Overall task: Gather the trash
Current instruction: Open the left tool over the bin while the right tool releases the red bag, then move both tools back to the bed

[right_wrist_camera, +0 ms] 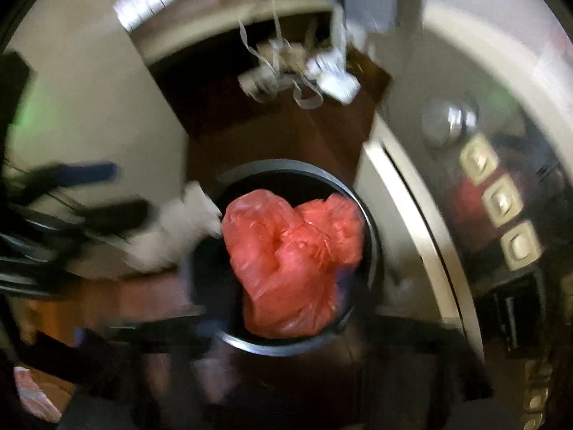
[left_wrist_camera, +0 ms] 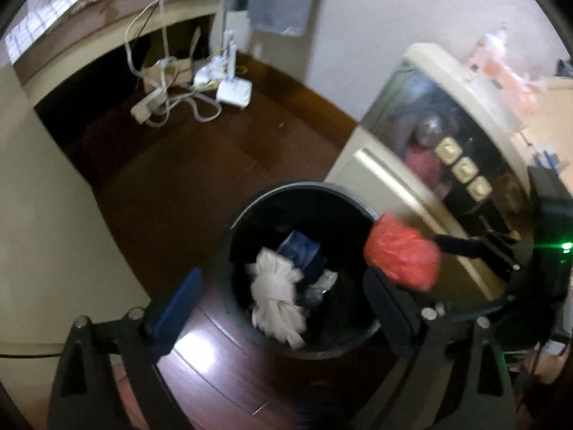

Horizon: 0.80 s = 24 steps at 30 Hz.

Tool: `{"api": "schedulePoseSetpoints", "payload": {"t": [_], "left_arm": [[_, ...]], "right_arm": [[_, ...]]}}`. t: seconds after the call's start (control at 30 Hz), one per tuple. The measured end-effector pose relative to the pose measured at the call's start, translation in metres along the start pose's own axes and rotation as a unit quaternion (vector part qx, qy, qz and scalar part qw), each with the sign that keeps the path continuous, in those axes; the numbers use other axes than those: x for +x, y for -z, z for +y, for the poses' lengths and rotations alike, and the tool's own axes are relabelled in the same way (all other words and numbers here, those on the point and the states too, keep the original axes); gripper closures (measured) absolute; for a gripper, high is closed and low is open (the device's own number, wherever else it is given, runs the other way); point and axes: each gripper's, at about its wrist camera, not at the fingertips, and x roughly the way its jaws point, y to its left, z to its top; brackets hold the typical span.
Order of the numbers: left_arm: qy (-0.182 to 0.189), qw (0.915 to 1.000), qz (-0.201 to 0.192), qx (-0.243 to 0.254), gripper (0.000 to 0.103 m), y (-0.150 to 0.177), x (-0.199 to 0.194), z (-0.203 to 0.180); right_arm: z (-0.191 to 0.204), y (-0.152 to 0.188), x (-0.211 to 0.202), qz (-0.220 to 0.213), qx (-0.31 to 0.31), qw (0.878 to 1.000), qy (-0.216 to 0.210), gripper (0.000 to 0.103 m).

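Note:
A round black trash bin [left_wrist_camera: 250,215] stands on the dark wood floor. Inside it lie crumpled white trash [left_wrist_camera: 275,297] and a blue wrapper [left_wrist_camera: 301,251]. My left gripper [left_wrist_camera: 283,304] is open over the bin, its fingers spread either side of the opening, and empty. My right gripper [left_wrist_camera: 412,254] comes in from the right and holds a crumpled red plastic bag [left_wrist_camera: 401,251] at the bin's right rim. In the blurred right wrist view the red bag [right_wrist_camera: 290,261] fills the bin mouth [right_wrist_camera: 372,222]; the right fingers there are dark and smeared.
A beige cabinet [left_wrist_camera: 376,168] with a dark glossy panel and square buttons stands right of the bin. A beige wall panel [left_wrist_camera: 43,233] is on the left. Under a desk at the back lie a power strip and white cables [left_wrist_camera: 172,100] and a white box [left_wrist_camera: 234,93].

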Motion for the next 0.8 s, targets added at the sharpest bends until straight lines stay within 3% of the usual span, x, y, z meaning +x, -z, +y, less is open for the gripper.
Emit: {"api": "schedulePoseSetpoints", "payload": {"t": [0.07,0.2,0.27,0.8], "left_arm": [[-0.016,0.9998,0.007,-0.002,0.010,0.004,0.000,0.005],[-0.047,0.9989,-0.003,0.002,0.010,0.015,-0.018,0.012],[-0.054,0.9985,-0.011,0.001,0.009,0.018,-0.027,0.015],[-0.082,0.9931,-0.077,-0.032,0.006,0.033,-0.120,0.044]], "right_arm": [[-0.010,0.005,0.008,0.018,0.021,1.000,-0.001,0.012],[-0.015,0.011,-0.009,0.001,0.042,0.999,0.006,0.011],[-0.010,0.012,-0.021,-0.006,0.046,0.999,0.011,0.005],[0.074,-0.025,-0.123,-0.078,-0.005,0.997,0.006,0.002]]}}
